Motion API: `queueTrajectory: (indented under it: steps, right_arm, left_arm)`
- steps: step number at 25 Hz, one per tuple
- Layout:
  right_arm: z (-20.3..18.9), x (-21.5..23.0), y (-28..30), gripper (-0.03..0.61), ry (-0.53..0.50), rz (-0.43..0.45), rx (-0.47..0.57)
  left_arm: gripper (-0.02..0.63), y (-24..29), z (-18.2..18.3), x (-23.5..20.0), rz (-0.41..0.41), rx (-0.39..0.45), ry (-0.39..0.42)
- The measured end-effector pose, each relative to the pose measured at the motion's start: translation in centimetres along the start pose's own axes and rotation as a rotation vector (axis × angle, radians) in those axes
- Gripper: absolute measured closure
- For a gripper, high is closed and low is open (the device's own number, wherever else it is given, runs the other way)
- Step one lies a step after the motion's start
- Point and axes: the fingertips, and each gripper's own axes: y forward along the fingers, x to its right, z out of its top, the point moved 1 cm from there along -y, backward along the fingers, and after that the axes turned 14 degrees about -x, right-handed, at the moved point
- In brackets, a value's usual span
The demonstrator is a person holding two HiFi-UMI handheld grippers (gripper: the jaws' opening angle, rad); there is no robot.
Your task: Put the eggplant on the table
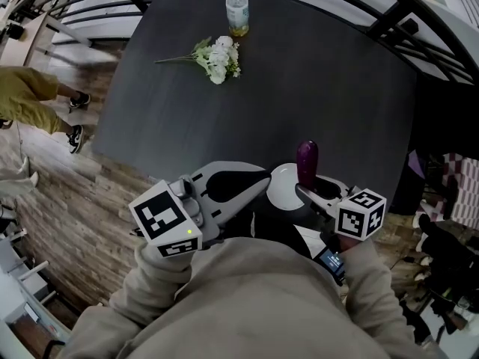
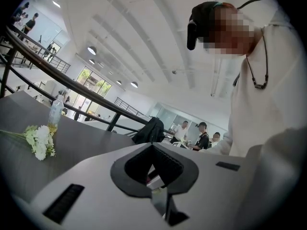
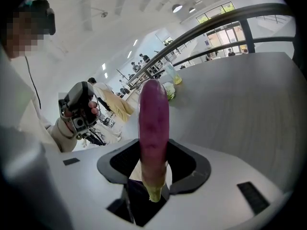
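A purple eggplant (image 1: 307,161) stands upright between the jaws of my right gripper (image 1: 305,184), just over the near edge of the dark grey table (image 1: 314,88). In the right gripper view the eggplant (image 3: 153,123) rises from the jaw opening of the right gripper (image 3: 153,176), stem end down and tip pointing away; the pads press on its lower part. My left gripper (image 1: 258,183) hangs beside it on the left, fingers closed together at the tips with nothing in them. The left gripper (image 2: 154,169) looks across the table in its own view.
White flowers (image 1: 217,57) lie on the far part of the table, with a small plastic bottle (image 1: 237,12) behind them. A black railing (image 1: 419,13) curves behind the table. A person in khaki shorts (image 1: 30,96) stands on the wood floor at left.
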Motion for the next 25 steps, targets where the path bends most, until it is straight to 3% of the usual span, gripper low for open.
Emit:
queueTrajectory:
  steps: [17, 25]
  right_arm:
    - [-2.4, 3.4, 2.9, 0.387, 0.03, 0.006, -0.146]
    - [-5.9, 5.3, 6.0, 0.387, 0.07, -0.037, -0.284]
  left_arm:
    - [0.609, -1.3, -2.0, -1.5, 0.033, 0.002, -0.061]
    - [0.609, -1.4, -2.8, -1.8, 0.039, 0.002, -0.079]
